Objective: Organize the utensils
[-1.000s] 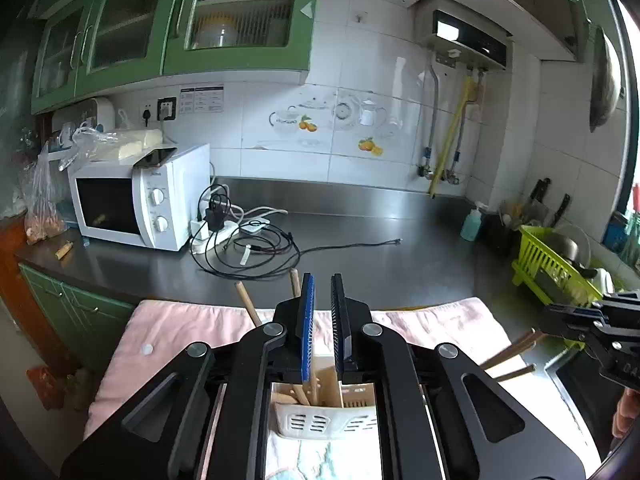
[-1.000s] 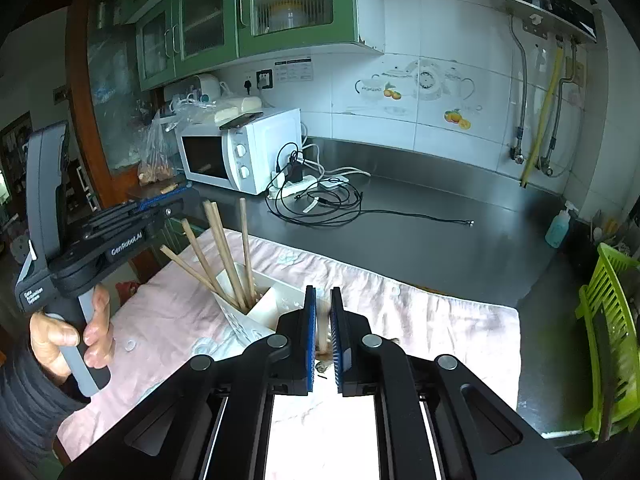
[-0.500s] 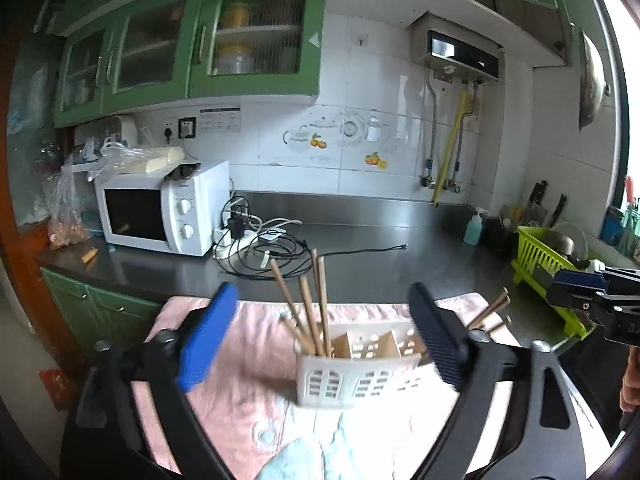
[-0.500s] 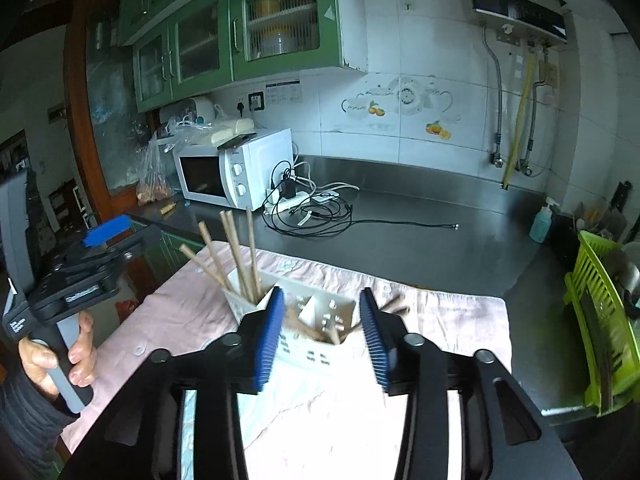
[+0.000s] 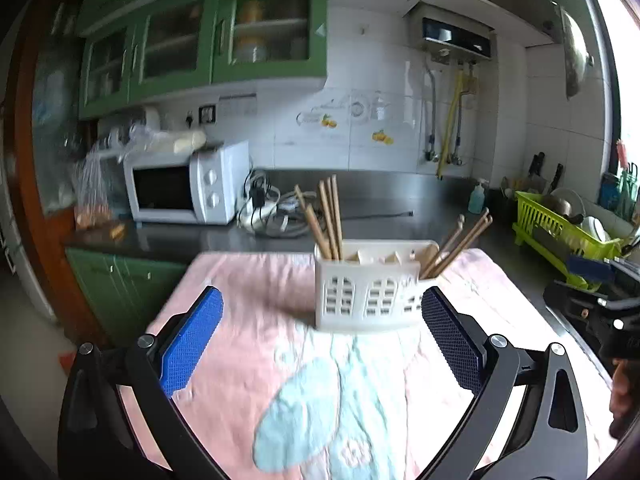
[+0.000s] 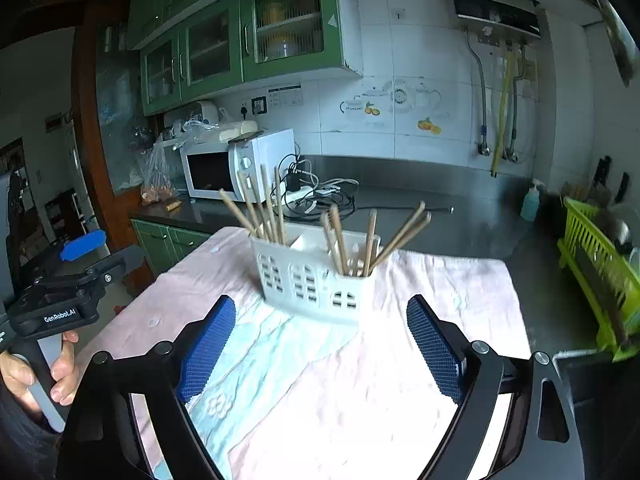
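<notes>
Both hand-held grippers, left (image 5: 322, 344) and right (image 6: 320, 350), had just opened wide and held nothing, the chopsticks (image 6: 340, 240) already standing in the white holder (image 6: 316, 280) mid-counter, the sorting apparently done.

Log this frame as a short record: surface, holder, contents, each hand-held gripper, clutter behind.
surface: pink cloth with a pale blue patch
holder: white slotted utensil holder, upright on the cloth
contents: wooden chopsticks in its end compartments, leaning outward
left hand-held gripper: open, jaws have just been opening, nothing between them
right hand-held gripper: open, jaws have just been opening, nothing between them
behind: microwave, tangled cables, green dish rack
</notes>
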Demonstrator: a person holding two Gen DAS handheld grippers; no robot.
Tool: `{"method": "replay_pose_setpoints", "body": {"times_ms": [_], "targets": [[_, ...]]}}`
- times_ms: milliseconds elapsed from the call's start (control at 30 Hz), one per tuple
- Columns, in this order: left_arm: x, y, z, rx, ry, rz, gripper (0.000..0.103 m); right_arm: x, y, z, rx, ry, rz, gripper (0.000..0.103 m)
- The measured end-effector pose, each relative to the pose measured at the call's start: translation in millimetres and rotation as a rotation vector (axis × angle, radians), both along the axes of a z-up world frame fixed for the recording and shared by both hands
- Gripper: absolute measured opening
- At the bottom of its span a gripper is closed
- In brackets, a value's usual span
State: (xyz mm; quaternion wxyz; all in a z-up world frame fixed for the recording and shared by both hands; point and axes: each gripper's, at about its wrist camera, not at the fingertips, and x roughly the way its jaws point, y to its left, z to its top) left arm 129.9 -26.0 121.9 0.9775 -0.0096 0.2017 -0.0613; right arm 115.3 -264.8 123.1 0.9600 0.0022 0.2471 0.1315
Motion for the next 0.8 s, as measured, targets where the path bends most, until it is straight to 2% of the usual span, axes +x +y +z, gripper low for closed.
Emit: {"method": "replay_pose_setpoints", "body": {"times_ms": [67, 400, 633, 800], "targets": [[-5.5, 4.1, -6.8, -0.009, 0.016, 0.017, 0.098, -9.7, 0.3, -8.3, 0.012, -0.009, -0.018, 0.089], [-36.3, 12.5, -36.6, 0.033, 0.078, 0.106, 0.098, -57.4, 4.3, -46.7, -0.031, -0.022, -0.129, 0.093], [-52.7, 8.0, -47.4, 0.045, 0.091, 0.087, 0.098, -70.1, 7.0, -57.5, -0.046, -0.008, -0.150, 0.094], [-60.4, 11.0, -49.1, 0.025, 0.086, 0.075, 0.098, -73.4, 2.5, -61.1, -0.014, 0.008, -0.158, 0.094]]}}
